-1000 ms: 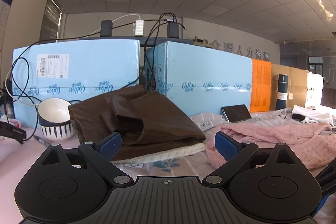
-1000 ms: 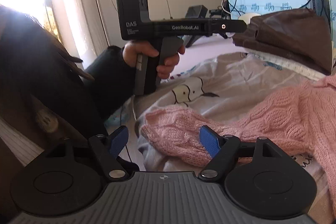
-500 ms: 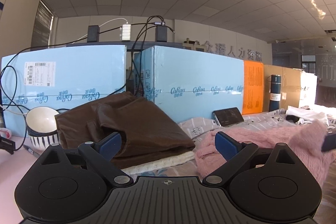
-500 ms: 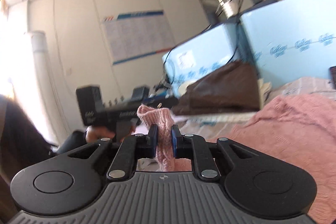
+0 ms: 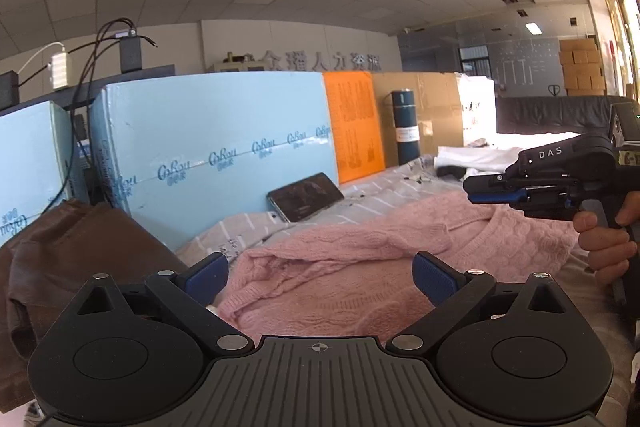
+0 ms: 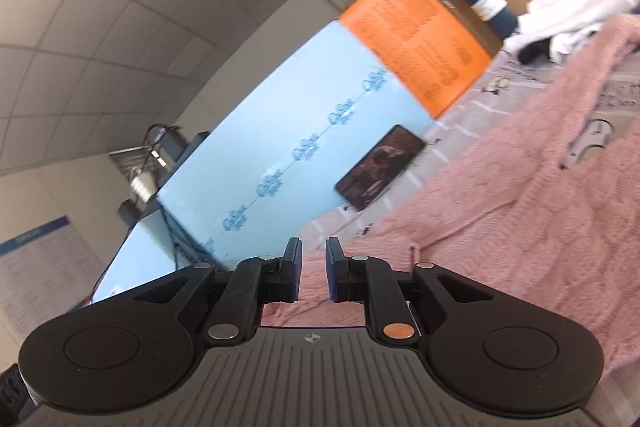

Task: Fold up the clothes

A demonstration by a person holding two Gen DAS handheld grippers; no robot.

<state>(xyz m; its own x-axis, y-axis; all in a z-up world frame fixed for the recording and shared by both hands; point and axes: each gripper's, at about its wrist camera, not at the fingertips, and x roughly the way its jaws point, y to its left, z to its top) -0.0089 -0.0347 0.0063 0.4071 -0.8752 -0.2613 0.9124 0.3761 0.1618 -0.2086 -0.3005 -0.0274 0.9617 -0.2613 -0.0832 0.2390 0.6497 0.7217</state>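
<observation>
Left wrist view: the left gripper [image 5: 320,273] stands with jaws spread wide above the pink cable-knit sweater [image 5: 360,259], which lies on the printed grey bedsheet [image 5: 384,195]. Right gripper [image 6: 313,273] is nearly closed; no fabric is visibly clamped.

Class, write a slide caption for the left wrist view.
Open left gripper above a pink sweater; right gripper alongside.

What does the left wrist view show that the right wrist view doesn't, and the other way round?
Only the left wrist view shows the brown garment, the right gripper side-on in a hand, and the open left gripper. Only the right wrist view shows a wall chart. Both share the pink sweater, phone, blue box, orange box and bottle.
</observation>
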